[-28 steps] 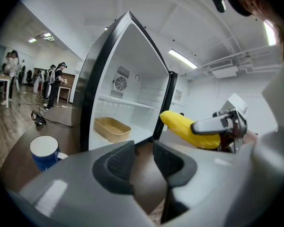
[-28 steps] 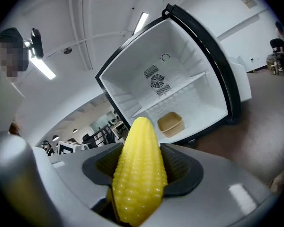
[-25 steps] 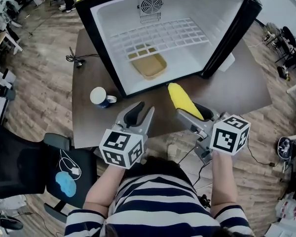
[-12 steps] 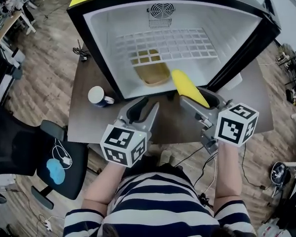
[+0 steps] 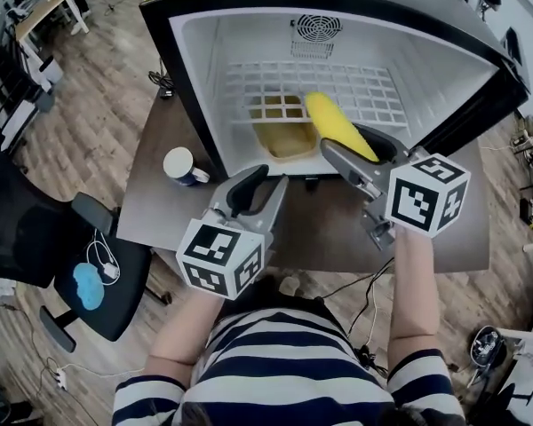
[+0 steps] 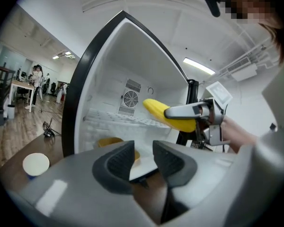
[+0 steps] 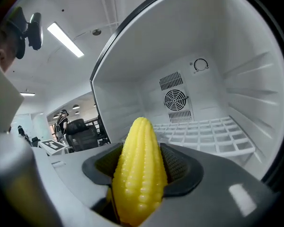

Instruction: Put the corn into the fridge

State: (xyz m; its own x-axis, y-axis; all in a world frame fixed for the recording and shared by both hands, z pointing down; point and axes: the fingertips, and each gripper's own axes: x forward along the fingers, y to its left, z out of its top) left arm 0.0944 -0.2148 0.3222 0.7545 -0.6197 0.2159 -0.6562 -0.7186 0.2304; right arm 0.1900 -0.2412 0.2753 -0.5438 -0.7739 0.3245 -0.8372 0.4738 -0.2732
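Two grippers are at the open fridge (image 5: 192, 105). The right gripper (image 5: 354, 142) is clamped on the corn (image 5: 336, 124), whose tip points into the fridge's opening toward its wire shelf (image 5: 373, 96). The left gripper (image 5: 268, 180), jaws slightly apart and empty, hovers over the worktop (image 5: 155, 216) just outside the fridge's front.
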